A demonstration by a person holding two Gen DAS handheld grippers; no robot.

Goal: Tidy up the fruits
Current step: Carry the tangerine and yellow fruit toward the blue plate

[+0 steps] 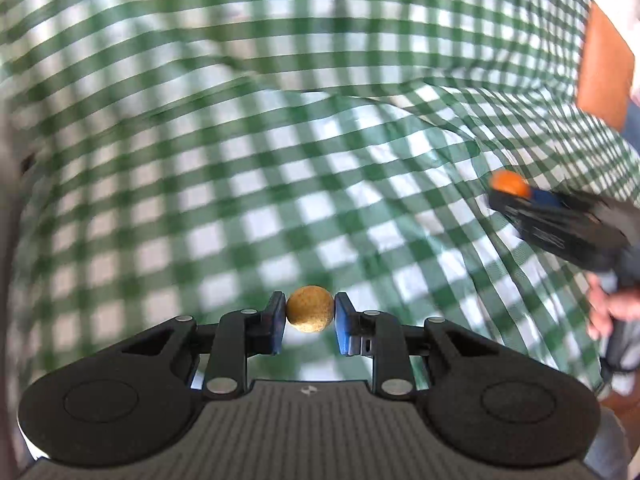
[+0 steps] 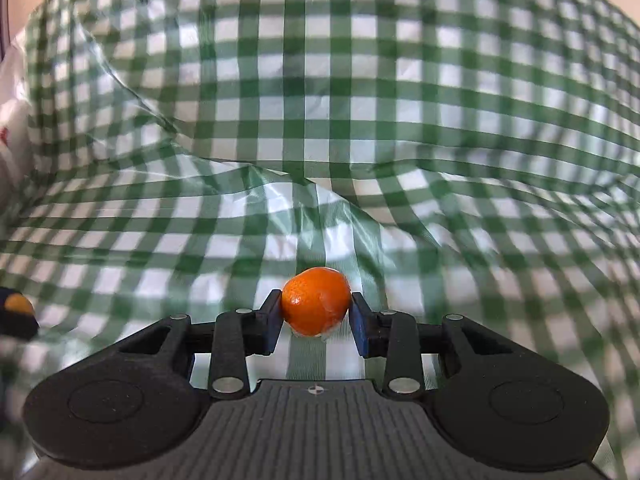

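Left tool (image 1: 310, 316) grips a tan speckled fruit (image 1: 310, 309); right tool (image 2: 316, 312) grips a glossy orange (image 2: 315, 301)

A rumpled green-and-white checked cloth (image 2: 400, 128) covers the worktop, with a raised fold across its middle. At the left edge lies something white (image 2: 10, 92).

A domestic setting is suggested — likely a home dining or kitchen table. Nearly everything in both views is covered by a crumpled green-and-white checked plastic cloth (image 2: 360, 120), the kind laid over household tables. A brown wooden edge (image 1: 604, 64) is glimpsed beyond it — furniture or floor, not clear which.
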